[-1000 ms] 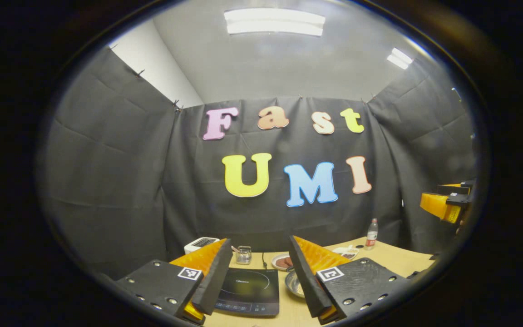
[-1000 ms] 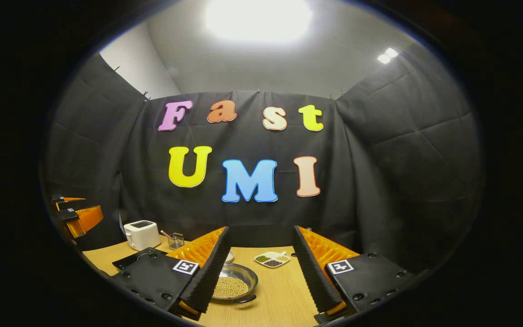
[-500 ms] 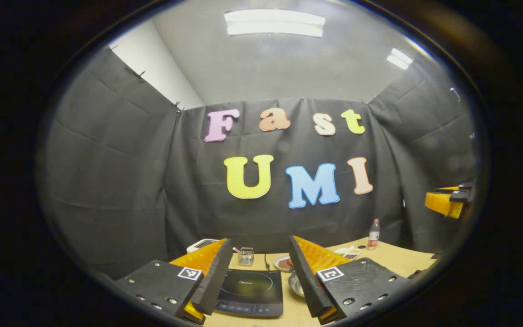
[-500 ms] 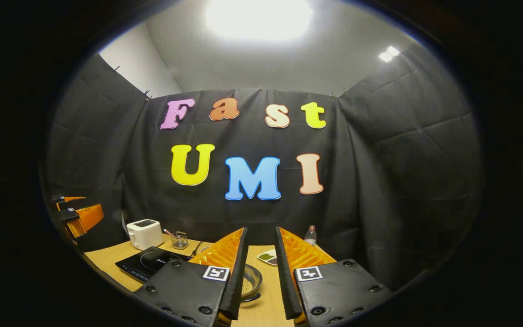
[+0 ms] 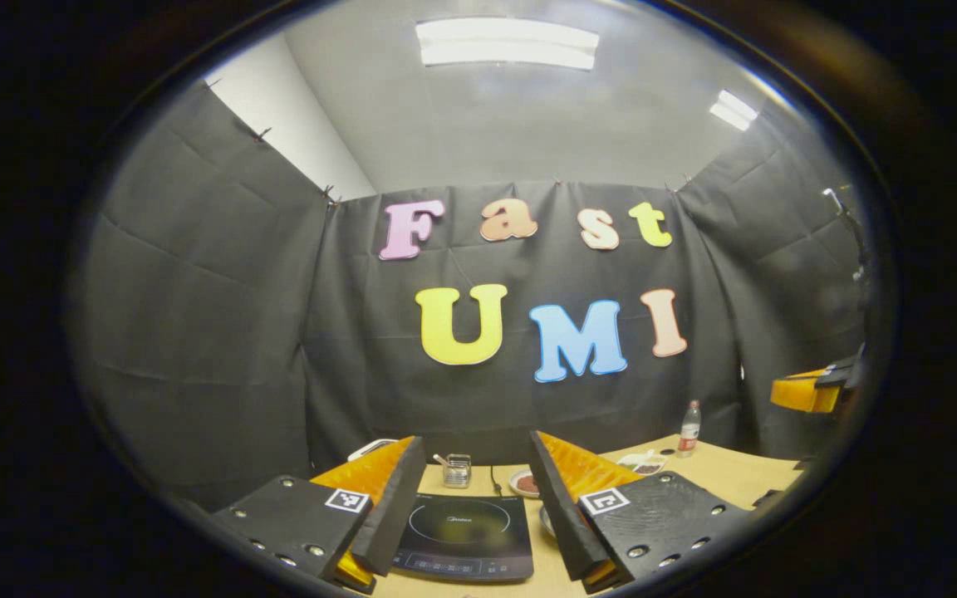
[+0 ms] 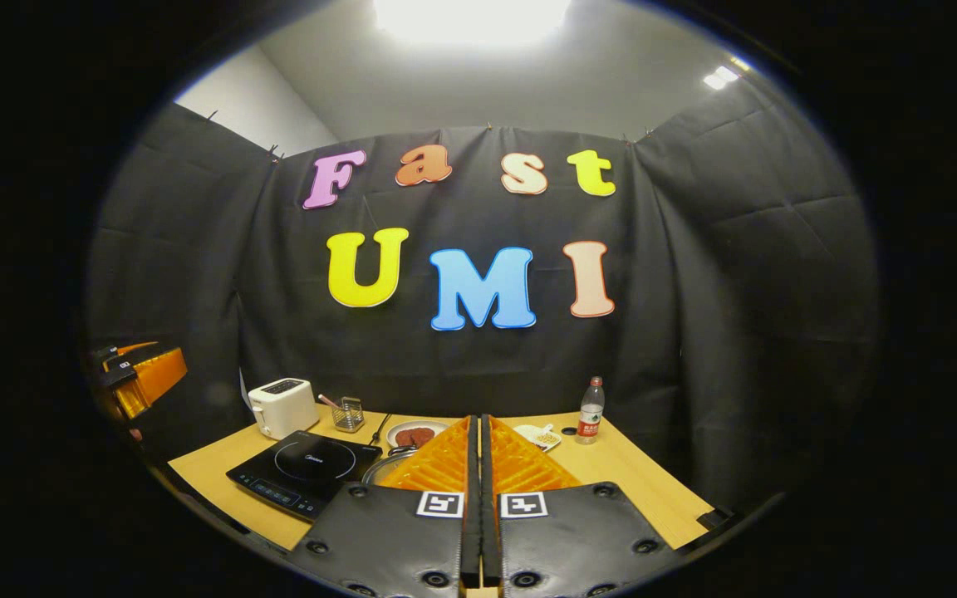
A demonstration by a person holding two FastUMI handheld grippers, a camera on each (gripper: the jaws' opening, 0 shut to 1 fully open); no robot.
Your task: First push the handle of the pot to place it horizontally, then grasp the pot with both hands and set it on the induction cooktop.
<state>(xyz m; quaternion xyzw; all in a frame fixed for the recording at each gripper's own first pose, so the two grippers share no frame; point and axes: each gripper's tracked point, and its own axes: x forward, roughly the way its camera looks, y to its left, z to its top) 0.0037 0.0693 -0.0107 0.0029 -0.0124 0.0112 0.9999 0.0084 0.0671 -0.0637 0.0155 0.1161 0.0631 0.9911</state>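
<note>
The right gripper (image 6: 478,432) has closed empty above the table, toaster (image 6: 282,407) visible; left gripper (image 5: 470,507) gapes over the cooktop (image 5: 462,536).

In the right gripper view, the right gripper (image 6: 478,428) has its two fingers pressed together with nothing between them, above the wooden table (image 6: 628,486). The induction cooktop (image 6: 304,469) lies flat on the table; the pot (image 6: 383,467) is just to the right of the cooktop, partly hidden by the fingers. Behind the cooktop stands a toaster (image 6: 282,407), and the left gripper (image 6: 139,378) hangs far to its left.
</note>
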